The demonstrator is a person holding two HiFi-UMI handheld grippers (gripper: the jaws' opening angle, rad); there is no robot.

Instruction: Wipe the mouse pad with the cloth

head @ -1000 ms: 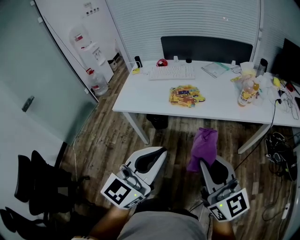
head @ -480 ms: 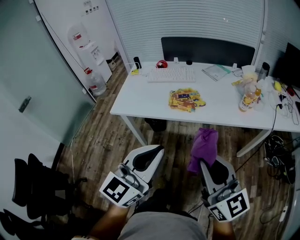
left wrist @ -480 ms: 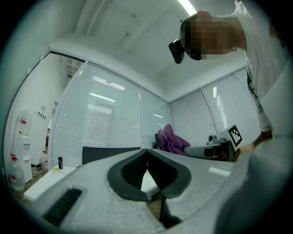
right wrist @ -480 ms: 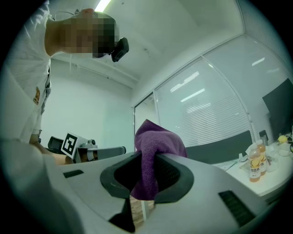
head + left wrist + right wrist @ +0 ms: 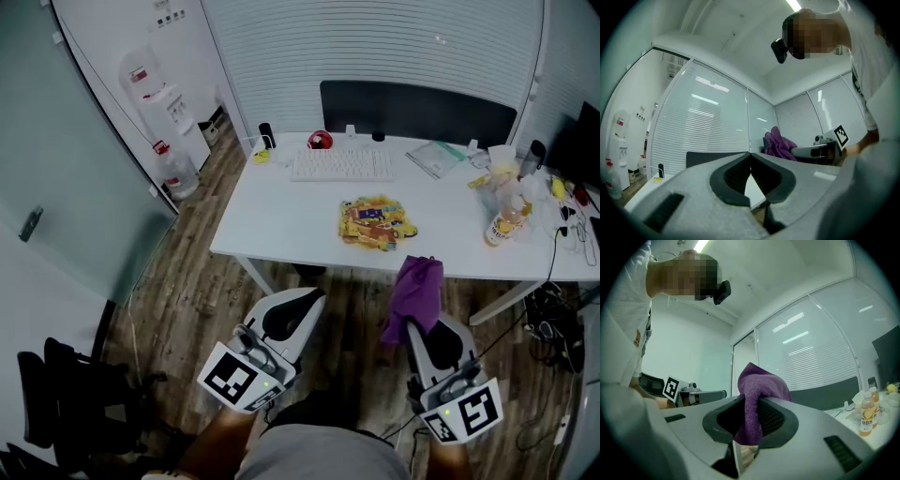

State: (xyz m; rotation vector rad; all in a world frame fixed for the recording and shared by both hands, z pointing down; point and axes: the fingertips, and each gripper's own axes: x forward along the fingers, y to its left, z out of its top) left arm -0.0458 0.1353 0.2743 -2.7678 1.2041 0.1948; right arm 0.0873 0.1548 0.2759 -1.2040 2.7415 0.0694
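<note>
Jaws of the right gripper [image 5: 417, 323], lower right, are clamping the purple cloth [image 5: 412, 286]; the left gripper [image 5: 314, 302] is sitting closed, empty. The mouse pad [image 5: 377, 223] is lying mid-frame on the counter [image 5: 281, 216]. Pinched by one fold, the cloth could slip out during rubbing.

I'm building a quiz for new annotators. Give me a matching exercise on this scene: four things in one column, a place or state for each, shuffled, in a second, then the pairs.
Things:
1. cloth
2. mouse pad
3. keyboard
4. left gripper

Places or states:
A. jaws shut, nothing between them
B. colourful, near the front edge of the desk
C. clamped in the jaws of the right gripper
D. white, near the desk's back edge

Pairs: 1-C, 2-B, 3-D, 4-A
</note>
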